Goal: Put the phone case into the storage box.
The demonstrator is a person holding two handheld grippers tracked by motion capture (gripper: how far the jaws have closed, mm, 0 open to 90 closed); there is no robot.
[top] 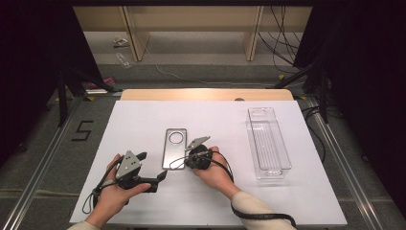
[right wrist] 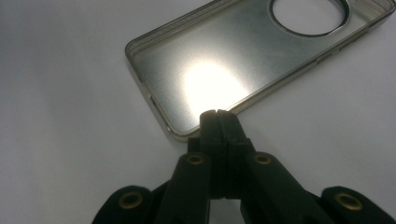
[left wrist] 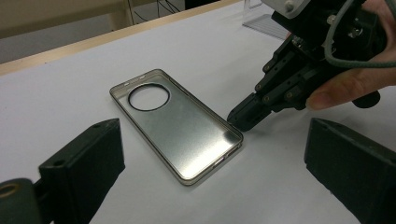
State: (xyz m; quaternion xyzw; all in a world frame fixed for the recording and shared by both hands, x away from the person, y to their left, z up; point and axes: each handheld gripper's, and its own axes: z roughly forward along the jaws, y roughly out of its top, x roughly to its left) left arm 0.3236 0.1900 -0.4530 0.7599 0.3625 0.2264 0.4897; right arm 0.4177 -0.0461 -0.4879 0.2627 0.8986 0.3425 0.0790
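1. As the high view showed, the phone case (top: 174,148) lay flat mid-table, not yet lifted; the clear tray (top: 268,143) at the right held nothing.
2. In the left gripper view, the left gripper (left wrist: 215,175) stood spread wide, nothing between.
3. In the right gripper view, the right gripper (right wrist: 218,114) was pressed together, tips at the case's rim, so the pickup remained.

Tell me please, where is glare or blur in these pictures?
Right gripper view: a bright glare spot on the phone case, and the shut fingers near the lens look soft. Left gripper view: the case is sharp, with a mild sheen. High view: even light, dark sides.
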